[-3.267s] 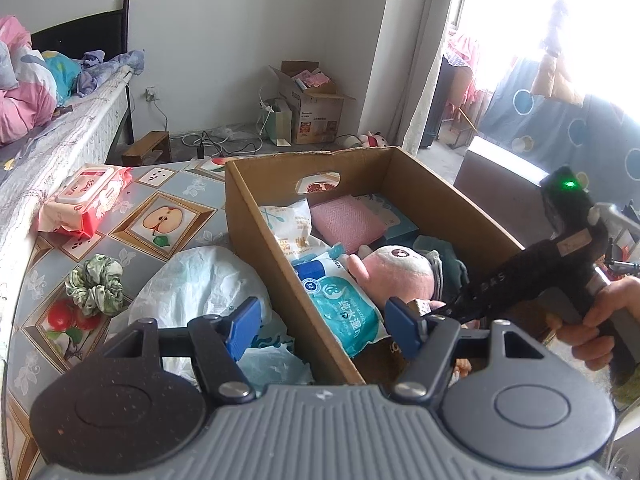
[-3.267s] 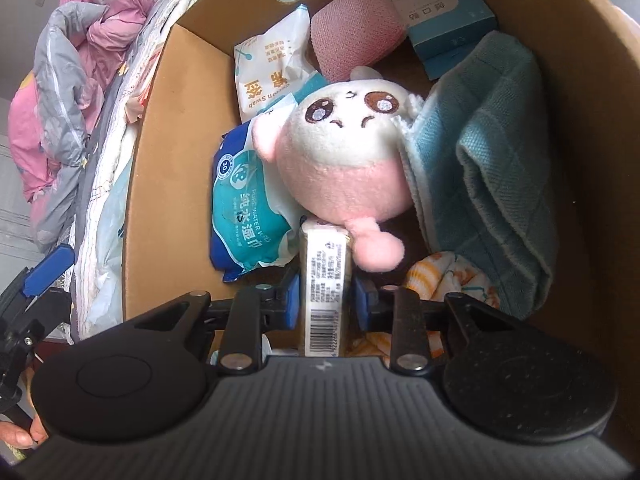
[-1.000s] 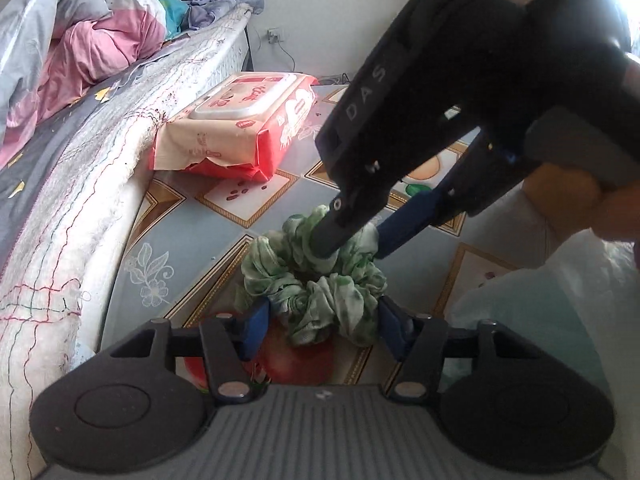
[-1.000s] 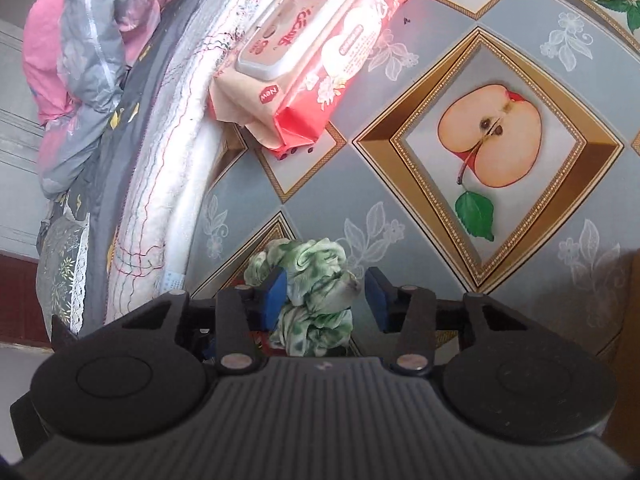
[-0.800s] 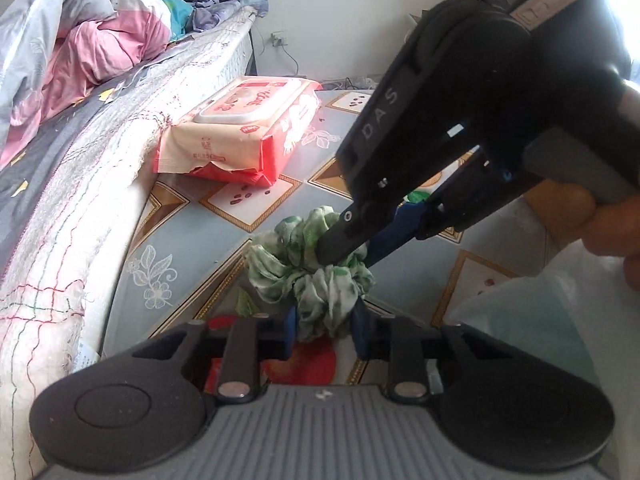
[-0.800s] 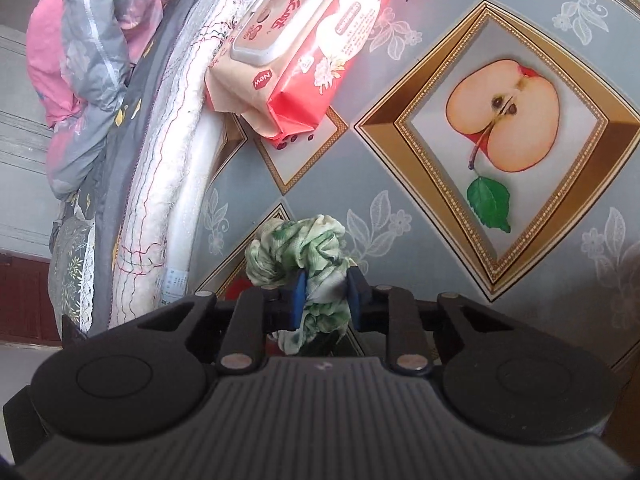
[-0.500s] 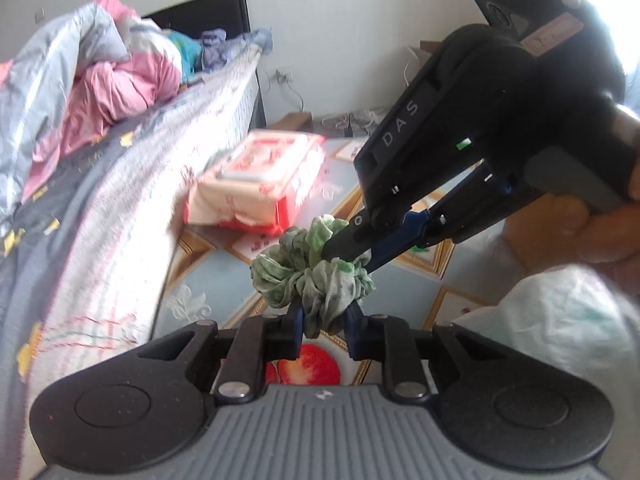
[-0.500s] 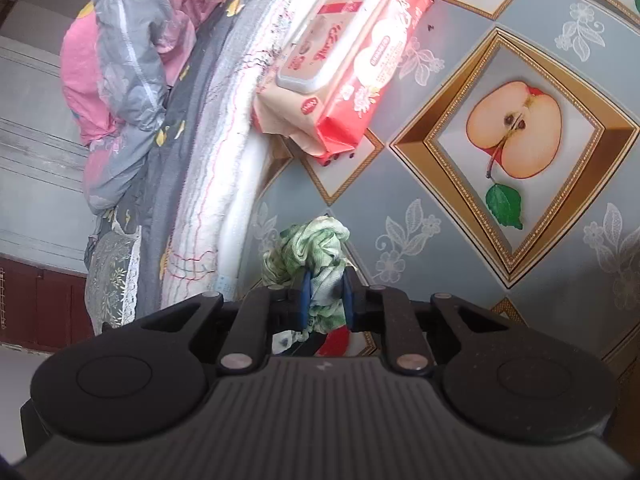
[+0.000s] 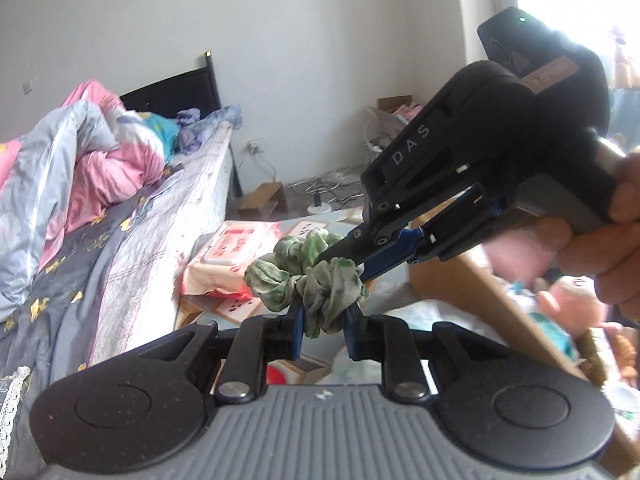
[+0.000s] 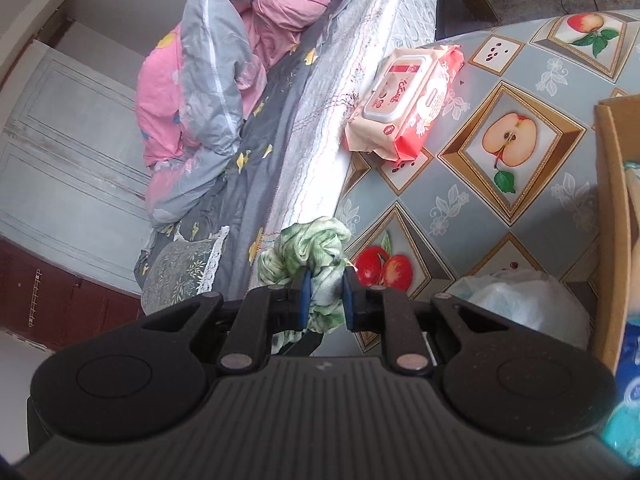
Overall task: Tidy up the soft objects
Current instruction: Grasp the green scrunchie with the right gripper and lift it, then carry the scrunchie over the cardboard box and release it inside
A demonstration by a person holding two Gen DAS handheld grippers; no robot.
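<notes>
A green and white fabric scrunchie (image 9: 308,276) hangs in the air above the table, pinched from two sides. My left gripper (image 9: 323,330) is shut on its lower part. My right gripper (image 9: 352,256) comes in from the upper right, a hand on its handle, and is shut on the same scrunchie (image 10: 316,264). In the right wrist view my right gripper (image 10: 325,298) has its blue pads pressed on the cloth. The cardboard box (image 9: 480,280) with a pink plush toy (image 9: 568,296) inside stands at the right.
A red and cream wet-wipes pack (image 10: 404,108) lies on the fruit-print tablecloth (image 10: 532,184) by the bed (image 10: 280,148). A white plastic bag (image 10: 516,300) sits beside the box wall (image 10: 612,224). A pink and grey quilt (image 9: 76,168) is heaped on the bed.
Both grippers closed on the scrunchie as it lay on the table and then lifted it together, up and away from the tablecloth; the box has come into view at the right.
</notes>
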